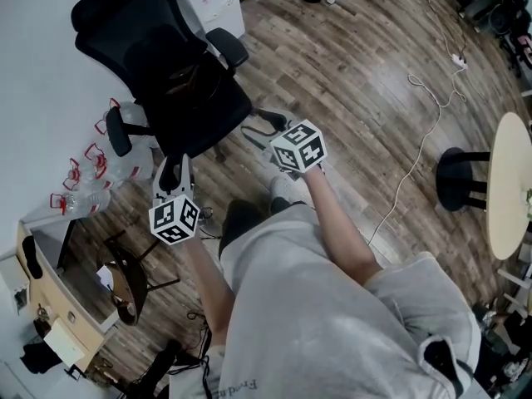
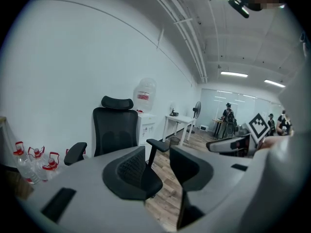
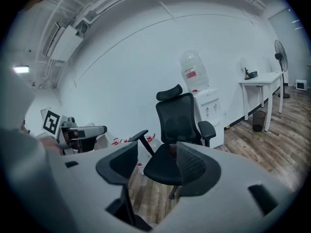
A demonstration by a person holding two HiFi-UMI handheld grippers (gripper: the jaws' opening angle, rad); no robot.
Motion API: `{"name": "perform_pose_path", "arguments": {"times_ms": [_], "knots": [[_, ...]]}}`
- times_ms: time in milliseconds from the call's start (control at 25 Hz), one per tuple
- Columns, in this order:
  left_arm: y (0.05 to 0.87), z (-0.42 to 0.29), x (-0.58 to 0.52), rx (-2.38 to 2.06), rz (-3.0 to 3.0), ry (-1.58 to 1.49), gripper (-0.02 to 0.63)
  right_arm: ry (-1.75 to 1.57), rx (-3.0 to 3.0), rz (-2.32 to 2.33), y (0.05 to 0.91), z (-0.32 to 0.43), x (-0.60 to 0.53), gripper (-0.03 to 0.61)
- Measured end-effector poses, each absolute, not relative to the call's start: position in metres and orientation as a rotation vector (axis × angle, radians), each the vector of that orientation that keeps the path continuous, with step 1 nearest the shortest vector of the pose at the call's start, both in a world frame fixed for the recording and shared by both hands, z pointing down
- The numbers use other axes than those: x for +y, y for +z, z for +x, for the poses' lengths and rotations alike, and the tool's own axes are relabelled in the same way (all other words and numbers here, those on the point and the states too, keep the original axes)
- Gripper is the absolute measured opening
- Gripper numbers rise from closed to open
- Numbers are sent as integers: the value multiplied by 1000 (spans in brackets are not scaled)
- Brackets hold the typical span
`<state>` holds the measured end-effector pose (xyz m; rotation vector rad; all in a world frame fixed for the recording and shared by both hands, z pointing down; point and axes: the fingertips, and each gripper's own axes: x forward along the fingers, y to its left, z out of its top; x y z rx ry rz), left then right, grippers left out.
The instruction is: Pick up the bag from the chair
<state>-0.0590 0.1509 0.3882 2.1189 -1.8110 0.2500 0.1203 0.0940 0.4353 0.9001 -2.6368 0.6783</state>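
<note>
On the seat of the black office chair (image 1: 125, 15), at the far left, the bag (image 1: 181, 77) is thought to lie. Only a dark lump with a brown patch can be seen there, and its shape is hard to tell from the black seat. It has not been picked up yet.

The left gripper (image 1: 173, 171) is held just short of the near edge of the seat. Its jaws are wide apart and nothing is between them. The right gripper (image 1: 264, 125) is held to the right of the seat. Its jaws are apart and empty too.

For this step, the bag has to be reached first. One gripper should be brought in over the seat, between the two armrests (image 1: 227, 46), so that they are not bumped. The jaws should be left apart until a part of the bag sits between them. A handle or a fold on top would be the best spot, if one can be found. A chair like this may roll or turn, so it should not be pushed. The bag should be squeezed gently and then lifted straight up.
</note>
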Motion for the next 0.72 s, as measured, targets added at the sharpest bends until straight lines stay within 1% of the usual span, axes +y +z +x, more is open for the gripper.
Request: {"name": "perform_pose_path", "arguments": {"times_ms": [160,360,600,720], "knots": [[394,-60,140,-1813,2104,243,147,692,-2631,928,438,130,81,253],[404,-77,120,-1819,2068,232,147,697,-2603,922,447,125,63,253],[414,-104,81,-1811,2023,208,149,713,-2582,921,449,102,21,253],[435,-121,54,-1781,2000,220,149,722,-2573,945,459,80,-10,249]]}}
